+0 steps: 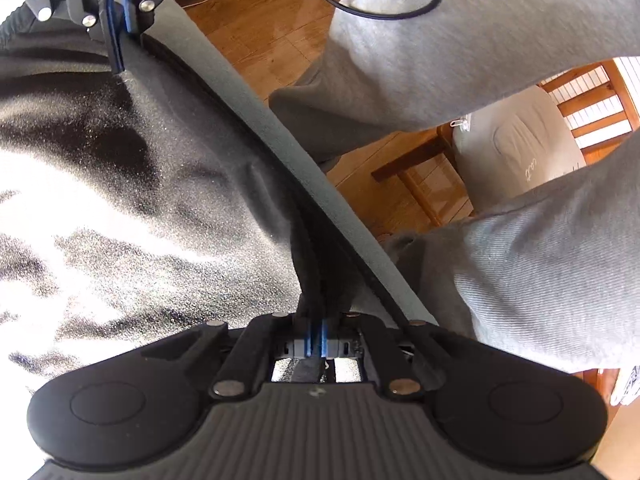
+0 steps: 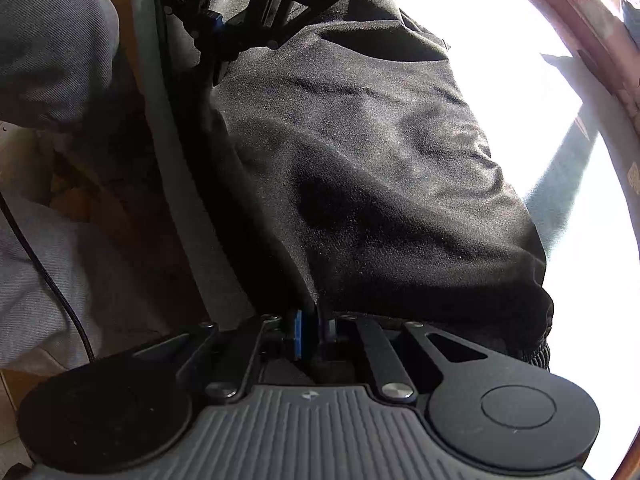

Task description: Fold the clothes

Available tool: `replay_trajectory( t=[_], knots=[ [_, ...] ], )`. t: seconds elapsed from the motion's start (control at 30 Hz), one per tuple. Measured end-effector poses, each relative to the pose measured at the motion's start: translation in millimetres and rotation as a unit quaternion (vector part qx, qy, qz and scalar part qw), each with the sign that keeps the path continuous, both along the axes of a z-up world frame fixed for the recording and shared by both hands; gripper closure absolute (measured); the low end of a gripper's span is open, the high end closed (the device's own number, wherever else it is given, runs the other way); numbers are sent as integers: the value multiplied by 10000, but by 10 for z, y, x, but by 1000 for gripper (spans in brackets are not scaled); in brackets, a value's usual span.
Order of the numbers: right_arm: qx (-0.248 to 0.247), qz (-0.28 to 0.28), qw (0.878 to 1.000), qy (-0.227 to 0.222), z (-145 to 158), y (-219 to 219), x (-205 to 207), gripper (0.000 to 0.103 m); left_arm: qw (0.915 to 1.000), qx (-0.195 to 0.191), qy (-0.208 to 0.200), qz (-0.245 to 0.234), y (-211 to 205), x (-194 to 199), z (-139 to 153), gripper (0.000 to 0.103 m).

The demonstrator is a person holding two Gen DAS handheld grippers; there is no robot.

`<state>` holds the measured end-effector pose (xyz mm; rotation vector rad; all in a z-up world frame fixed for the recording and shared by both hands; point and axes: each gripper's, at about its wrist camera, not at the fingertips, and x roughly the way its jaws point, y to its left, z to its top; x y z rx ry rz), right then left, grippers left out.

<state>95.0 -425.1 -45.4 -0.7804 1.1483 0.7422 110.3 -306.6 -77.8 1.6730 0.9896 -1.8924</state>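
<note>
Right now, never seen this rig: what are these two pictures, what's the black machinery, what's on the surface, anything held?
No robot: a person carries a hand-held gripper in each hand, each with a fisheye camera looking along its fingers.

The left wrist view shows the left hand-held gripper at the bottom, shut on the edge of a black garment lying on a grey table. The right hand-held gripper appears at top left.

The right wrist view shows that right hand-held gripper at the same garment edge; its jaws look nearly closed, with dark cloth between them.

The grey cloth beside the table is the person's clothing, above a wooden floor.
</note>
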Motion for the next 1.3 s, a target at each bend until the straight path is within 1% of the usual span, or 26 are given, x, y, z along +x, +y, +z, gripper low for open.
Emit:
replay_trajectory(
  t=[0.1,0.2,0.27,0.3,0.33,0.37,0.4,0.43,0.53,0.57,0.6,0.67,0.7,0.8,0.87,0.93,1.0,1.07,1.13,1.17,1.2,1.23,1.27,1.3],
  knots=[
    [25,-197,9998,7,11,7,-15,91,9997,96,29,234,-35,33,-7,96],
    [78,-453,9989,36,56,4,-18,85,9979,122,59,627,-68,77,47,92],
    [87,-653,9978,60,91,18,-28,80,9957,112,128,908,-68,100,105,76],
    [76,-769,9970,74,112,35,-37,76,9942,91,165,1062,-59,111,145,72],
    [65,-885,9960,88,133,51,-47,75,9924,77,215,1207,-44,121,187,64],
    [48,-1054,9944,95,161,75,-55,73,9900,69,284,1378,-22,133,235,60],
    [47,-1251,9921,93,196,100,-65,69,9877,62,331,1529,3,140,279,60],
    [47,-1450,9894,90,231,124,-75,68,9855,58,355,1661,32,144,320,59],
    [47,-2045,9788,81,337,196,-106,67,9791,8,384,1996,134,150,449,55],
    [7,-2239,9746,31,375,216,-120,66,9773,-19,376,2083,172,152,493,54],
    [12,-2450,9695,-8,396,244,-131,61,9755,-41,361,2171,205,159,540,53],
    [99,-2865,9580,-67,452,274,-170,61,9705,-49,331,2389,251,184,627,52],
    [180,-2993,9539,-89,484,255,-204,61,9665,-10,324,2546,264,202,657,51],
    [424,-3348,9412,-156,575,195,-305,61,9502,178,312,3095,242,268,736,48],
    [509,-3440,9372,-277,581,113,-351,61,9372,369,314,3455,214,294,716,47],
    [701,-3558,9312,-377,589,-15,-380,61,9225,581,201,3811,141,333,697,46],
    [946,-3739,9214,-469,574,-182,-380,61,9092,792,28,4087,58,336,665,46],
    [1216,-3908,9107,-549,579,-354,-384,61,8920,1053,-32,4395,-31,322,631,45],
    [1585,-4056,8982,-601,599,-546,-370,61,8702,1356,37,4736,-98,311,590,43],
    [1718,-4082,8944,-624,609,-616,-377,61,8594,1495,81,4889,-128,303,562,42],
    [1841,-4102,8908,-649,621,-682,-386,61,8515,1609,89,4990,-168,280,521,42],
    [1963,-4122,8871,-673,632,-749,-396,61,8456,1715,69,5056,-217,244,473,42],
    [2018,-4098,8870,-682,640,-796,-406,61,8411,1796,43,5102,-261,214,435,42],
    [2066,-4068,8872,-690,646,-841,-417,61,8385,1857,9,5123,-312,188,407,42]
  ],
)
